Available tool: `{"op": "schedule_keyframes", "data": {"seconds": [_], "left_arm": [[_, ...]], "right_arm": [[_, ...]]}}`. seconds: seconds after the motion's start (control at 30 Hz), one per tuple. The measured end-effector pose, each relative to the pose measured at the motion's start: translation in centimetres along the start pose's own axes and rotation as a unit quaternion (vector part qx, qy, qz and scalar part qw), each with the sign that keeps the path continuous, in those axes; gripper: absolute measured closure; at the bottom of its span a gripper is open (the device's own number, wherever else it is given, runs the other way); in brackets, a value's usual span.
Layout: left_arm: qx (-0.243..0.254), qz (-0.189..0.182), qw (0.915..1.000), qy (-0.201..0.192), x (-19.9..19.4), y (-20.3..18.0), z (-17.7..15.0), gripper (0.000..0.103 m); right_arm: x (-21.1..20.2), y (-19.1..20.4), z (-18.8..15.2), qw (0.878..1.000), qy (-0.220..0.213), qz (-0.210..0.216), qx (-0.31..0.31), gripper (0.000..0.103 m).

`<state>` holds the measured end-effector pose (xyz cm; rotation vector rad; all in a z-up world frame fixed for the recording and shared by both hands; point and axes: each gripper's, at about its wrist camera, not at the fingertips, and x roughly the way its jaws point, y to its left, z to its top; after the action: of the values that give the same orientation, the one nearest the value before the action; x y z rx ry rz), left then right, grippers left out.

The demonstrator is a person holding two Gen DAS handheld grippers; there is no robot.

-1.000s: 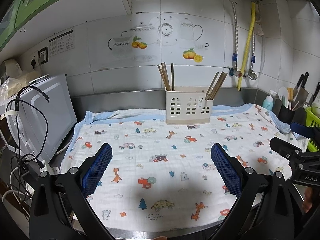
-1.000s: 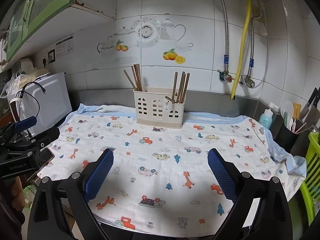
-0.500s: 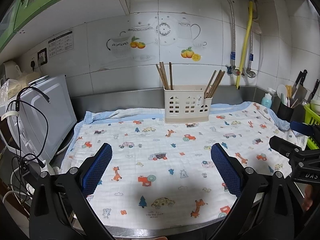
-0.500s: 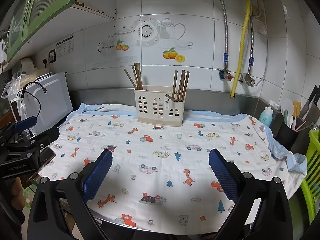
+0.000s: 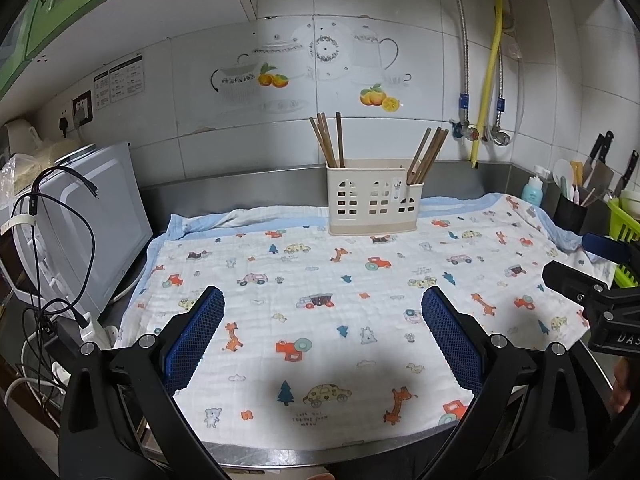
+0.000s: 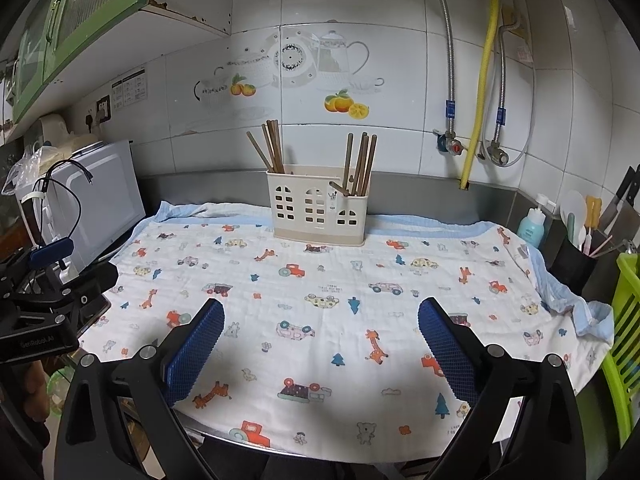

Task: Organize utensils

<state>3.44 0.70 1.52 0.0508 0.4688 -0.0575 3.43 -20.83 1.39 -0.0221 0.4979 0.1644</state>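
Both the left tool (image 5: pixel 322 334) and the right tool (image 6: pixel 320 336) hang spread and empty over the near edge of the cloth (image 5: pixel 360 304); the chopstick holder (image 6: pixel 318 210) stands far back.

The lower ends of the brown wooden chopsticks (image 6: pixel 362 164) are hidden inside the cream plastic utensil holder with window-shaped cutouts (image 6: pixel 318 210), so their length cannot be told. Left of that holder, the small printed notice on the wall tile (image 5: pixel 119 84) is too small to read. Right of it, the lime-green plastic rack (image 6: pixel 626 344) is cut off by the picture's edge (contents unseen).
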Motion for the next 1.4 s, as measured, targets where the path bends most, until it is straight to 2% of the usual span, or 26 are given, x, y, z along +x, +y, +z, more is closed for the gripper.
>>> {"op": "schedule_keyframes", "data": {"seconds": [1.4], "left_arm": [[-0.001, -0.004, 1.0000, 0.005, 0.07, -0.39, -0.37, 0.005]], "right_arm": [[0.20, 0.50, 0.02, 1.000, 0.003, 0.009, -0.001, 0.008]]}}
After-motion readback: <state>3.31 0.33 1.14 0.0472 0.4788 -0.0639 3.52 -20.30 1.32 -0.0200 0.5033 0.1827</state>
